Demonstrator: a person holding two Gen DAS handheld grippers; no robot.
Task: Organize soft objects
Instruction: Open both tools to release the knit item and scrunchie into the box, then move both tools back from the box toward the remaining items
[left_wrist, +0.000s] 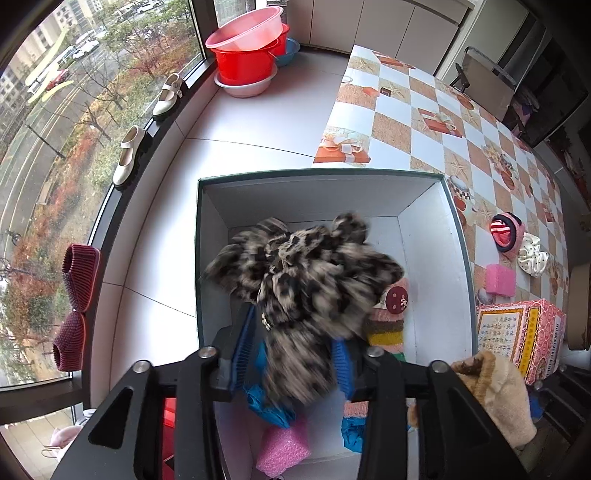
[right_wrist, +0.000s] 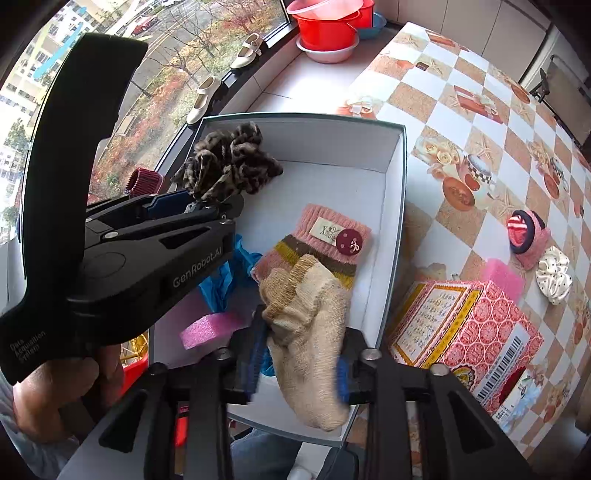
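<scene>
A white open box (left_wrist: 317, 173) (right_wrist: 303, 117) stands at the table's edge. My left gripper (left_wrist: 291, 358) (right_wrist: 207, 205) hangs over it, jaws apart, with a blurred leopard-print scrunchie (left_wrist: 306, 280) (right_wrist: 229, 166) between the blue pads (left_wrist: 242, 350); a gap shows beside the left one. My right gripper (right_wrist: 301, 362) is over the box's near side with a beige sock (right_wrist: 310, 332) (left_wrist: 495, 391) loose between its pads. In the box lie a pink striped sock (right_wrist: 325, 236), a crumpled blue piece (right_wrist: 225, 277) and a pink foam block (right_wrist: 210, 328).
On the checked tablecloth to the right are a pink patterned carton (right_wrist: 461, 332), a pink foam block (right_wrist: 506, 275), a white scrunchie (right_wrist: 554, 275) and a rolled pink sock (right_wrist: 524, 232). Red and pink basins (left_wrist: 247, 48), cream shoes (left_wrist: 129, 155) and maroon slippers (left_wrist: 77, 277) line the window ledge.
</scene>
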